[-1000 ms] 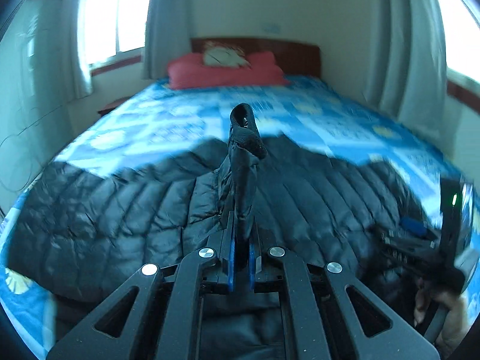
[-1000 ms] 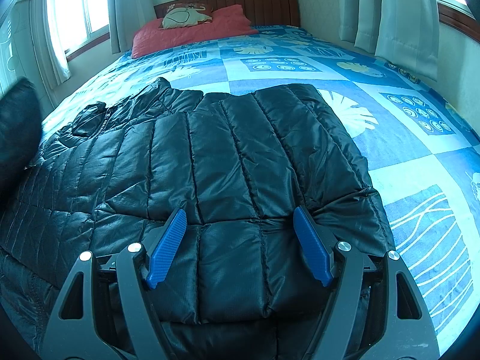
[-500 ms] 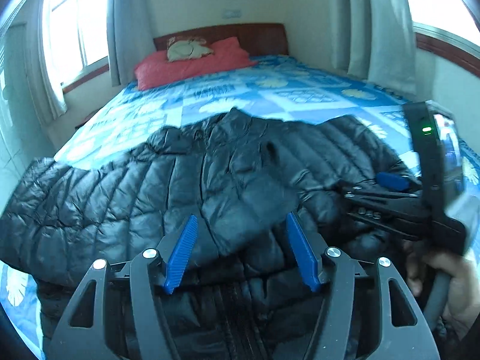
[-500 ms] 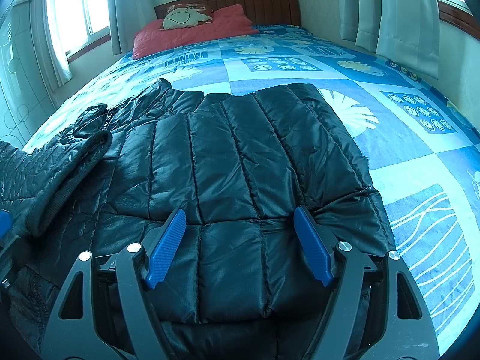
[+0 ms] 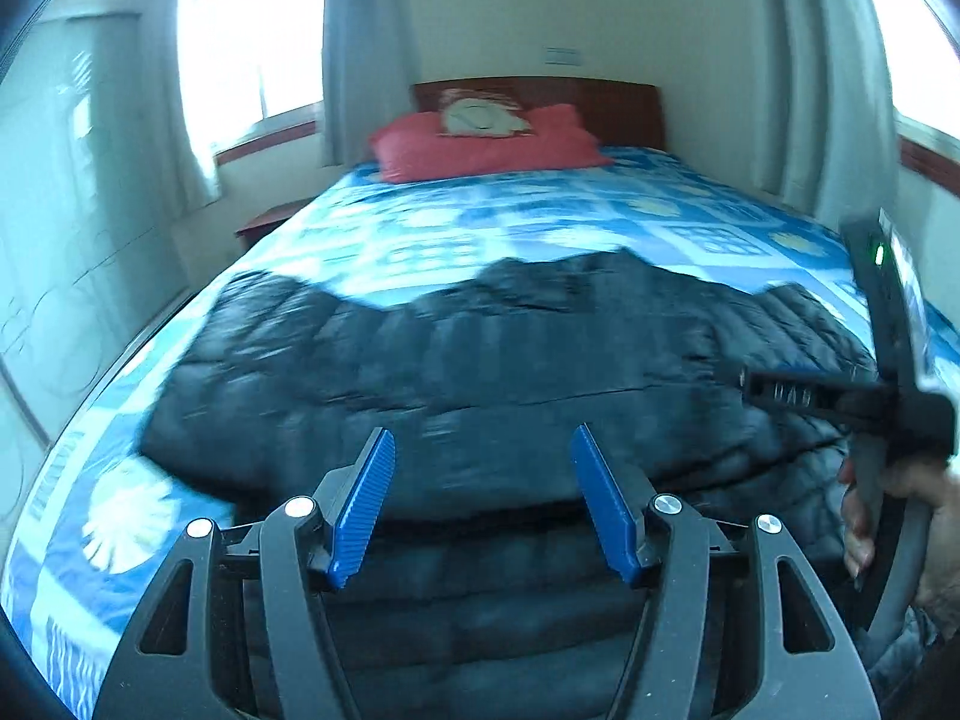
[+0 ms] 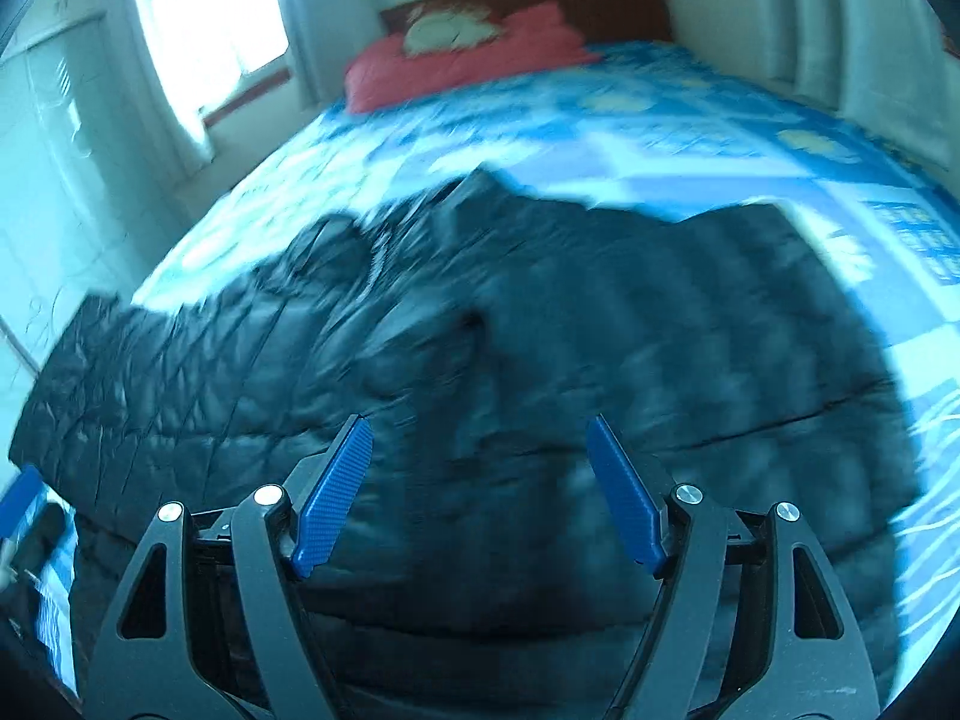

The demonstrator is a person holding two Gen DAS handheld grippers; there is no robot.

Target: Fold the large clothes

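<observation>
My left gripper [image 5: 483,501] has its jaws spread wide with nothing between them; my right gripper [image 6: 480,495] is the same, wide and empty. I judge both are free so I can pick the next fold's hold. The jacket [image 5: 480,360] lies flat just ahead of and under both sets of jaws, spread across the near end of the bed [image 5: 540,222], its hem toward the near edge. Both views are blurred.
</observation>
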